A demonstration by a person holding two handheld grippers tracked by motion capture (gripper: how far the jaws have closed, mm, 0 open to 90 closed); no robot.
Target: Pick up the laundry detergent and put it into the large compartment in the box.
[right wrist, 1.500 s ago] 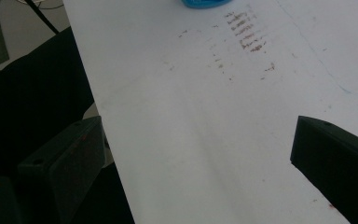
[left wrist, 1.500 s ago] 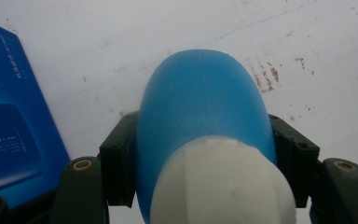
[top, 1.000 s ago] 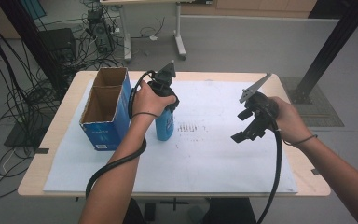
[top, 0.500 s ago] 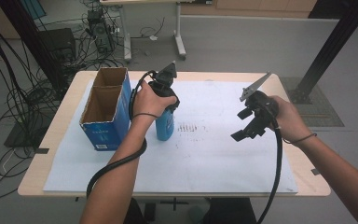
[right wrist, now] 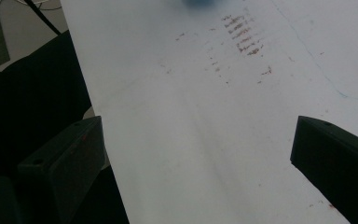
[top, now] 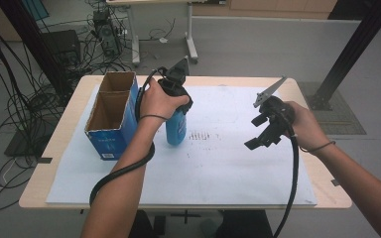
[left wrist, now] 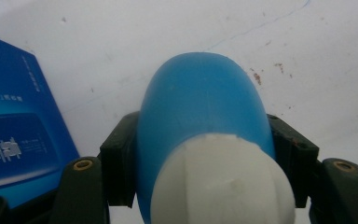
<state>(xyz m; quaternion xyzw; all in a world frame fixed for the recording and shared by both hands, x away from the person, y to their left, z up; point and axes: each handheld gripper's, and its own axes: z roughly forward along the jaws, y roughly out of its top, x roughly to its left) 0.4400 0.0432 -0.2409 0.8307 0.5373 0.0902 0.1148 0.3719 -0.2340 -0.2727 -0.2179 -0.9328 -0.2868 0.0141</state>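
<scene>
Left gripper view: blue box (left wrist: 18,140), white lettering, unreadable.

blue bottle (top: 176,128): top hidden by left hand (top: 158,99) | base: cut off, right gripper view

Both forearms are bare, each with a thin dark band around the wrist. The left claw (top: 177,99) and the right claw (top: 264,133) are black, with blocky jaws set with brass-coloured screws. Each trails a thick black cable and carries a grey three-cornered plate on top.
</scene>
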